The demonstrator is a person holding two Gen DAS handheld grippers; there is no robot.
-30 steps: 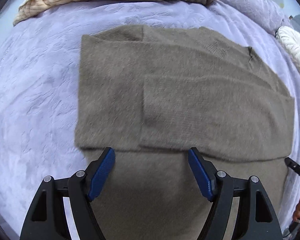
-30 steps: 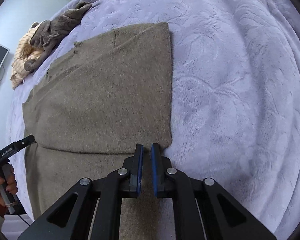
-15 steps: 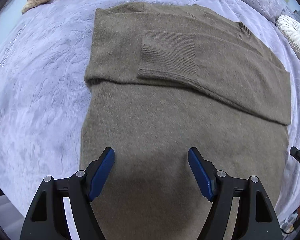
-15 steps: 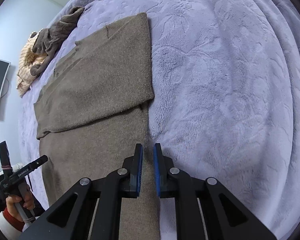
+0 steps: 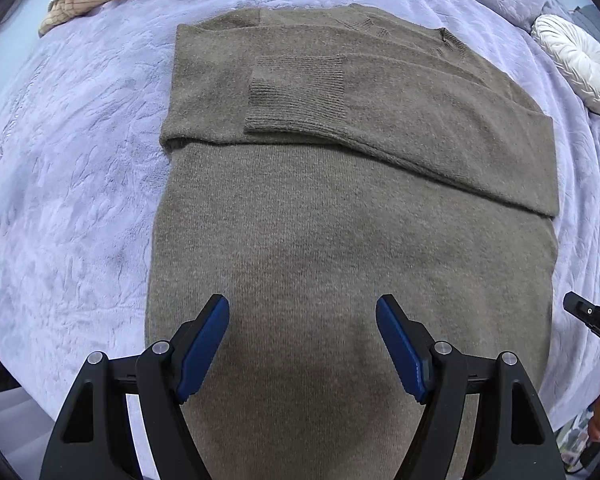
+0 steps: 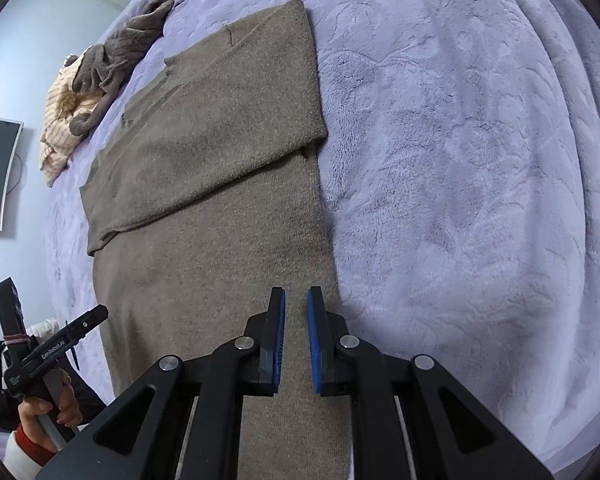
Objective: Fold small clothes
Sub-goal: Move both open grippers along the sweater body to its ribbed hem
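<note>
Sweater: one, olive-brown knit, spread flat across the centre of both views on the lilac blanket; body runs from the lower edge of the left wrist frame up to a squared top band.
Sleeves: two layers folded in across the chest, upper half of the left wrist frame; one ribbed cuff on top, upper centre; probably laid so to bring the sweater to a narrow rectangle before the body gets doubled.
Left gripper: one, lower centre of its frame, jaws wide apart, nothing between the blue pads, hung above the lower body; likely kept wide to take a thick hem.
Right gripper: one, lower centre of its frame, jaws nearly closed with a thin gap, no cloth visibly pinched; sits over the sweater's right-hand edge beside bare blanket.
Step judged: sleeves in, bottom-to-top fold not yet made; hem out of view below both frames.
Other clothes: one heap, upper left of the right wrist frame, striped cream piece under a grey-brown one; two counted, set well apart, presumably awaiting their turn.
Cushion: one, white, upper right of the left wrist frame.
</note>
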